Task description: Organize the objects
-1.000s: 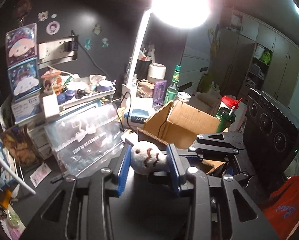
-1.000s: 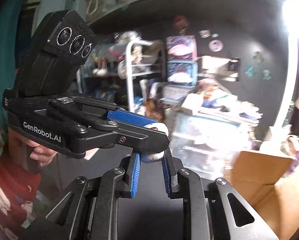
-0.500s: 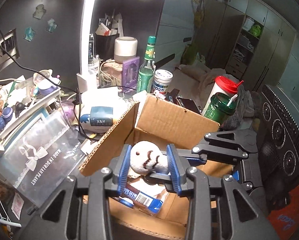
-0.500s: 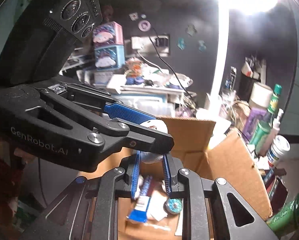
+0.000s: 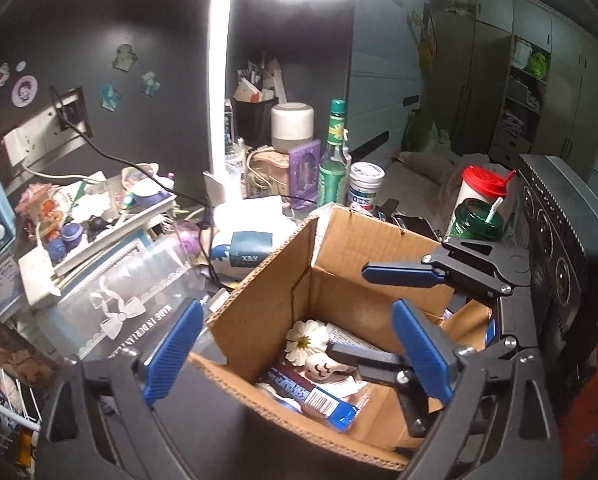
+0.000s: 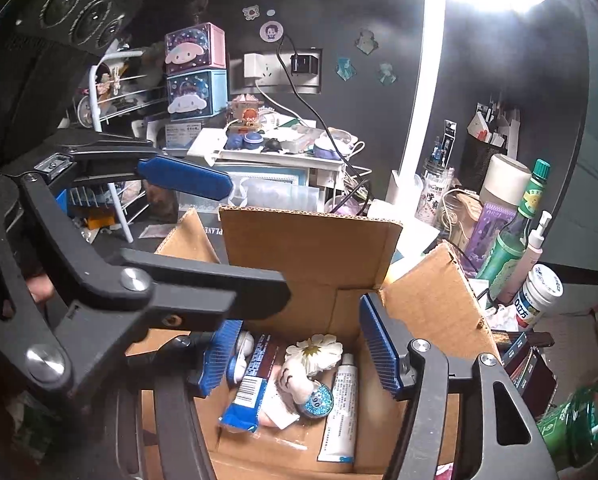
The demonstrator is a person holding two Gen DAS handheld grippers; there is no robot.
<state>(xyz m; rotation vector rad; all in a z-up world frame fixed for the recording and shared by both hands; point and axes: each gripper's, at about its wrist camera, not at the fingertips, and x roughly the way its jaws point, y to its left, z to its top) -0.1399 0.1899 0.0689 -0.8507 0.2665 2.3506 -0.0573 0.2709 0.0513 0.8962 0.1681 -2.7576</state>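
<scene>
An open cardboard box [image 5: 339, 256] [image 6: 311, 240] sits on the dark desk. Inside lie a small white plush with a stitched face [image 5: 319, 366] [image 6: 295, 380], a white flower [image 5: 305, 340] [image 6: 319, 354], a blue snack bar [image 5: 311, 398] [image 6: 245, 396] and a white tube [image 6: 341, 412]. My left gripper [image 5: 295, 356] is open and empty above the box, with the plush below and between its fingers. My right gripper [image 6: 299, 348] is open and empty over the box too. The other gripper crosses each view.
A white lamp post [image 5: 217, 120] stands behind the box. Green bottle [image 5: 333, 160], white jar [image 5: 365, 184] and red-lidded cup [image 5: 485, 190] stand at the back right. A clear plastic case [image 5: 119, 292] and a cluttered white tray [image 5: 99, 216] lie to the left.
Both grippers moved over the box and opened. The white plush they both held has dropped into the box.
</scene>
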